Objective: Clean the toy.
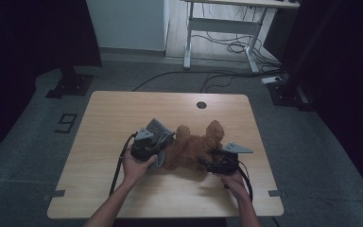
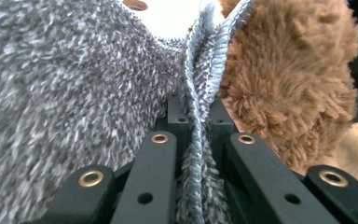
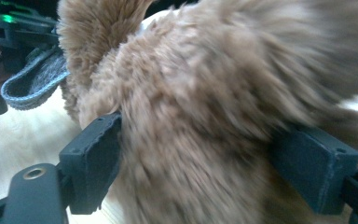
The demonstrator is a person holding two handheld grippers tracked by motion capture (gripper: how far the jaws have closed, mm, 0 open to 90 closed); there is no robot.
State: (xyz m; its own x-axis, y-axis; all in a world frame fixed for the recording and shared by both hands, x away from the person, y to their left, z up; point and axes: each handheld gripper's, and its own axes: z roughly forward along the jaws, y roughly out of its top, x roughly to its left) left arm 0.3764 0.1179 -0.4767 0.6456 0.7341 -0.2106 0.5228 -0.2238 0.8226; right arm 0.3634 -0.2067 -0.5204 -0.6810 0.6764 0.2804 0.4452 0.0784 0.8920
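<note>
Dim room, grey floor (image 1: 38,156), white desk (image 1: 227,23)

Table (image 1: 113,113) bare around plush bear (image 1: 194,144); grey cloth (image 1: 157,130) blocks bear's left side.

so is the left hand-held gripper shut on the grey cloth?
Shut. In the left gripper view the left hand-held gripper has its jaws pinched together on the grey cloth's hemmed edge.

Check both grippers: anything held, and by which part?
Left gripper is shut on the grey knit garment's ribbed edge. Right gripper is open astride the brown plush toy, not gripping.
</note>
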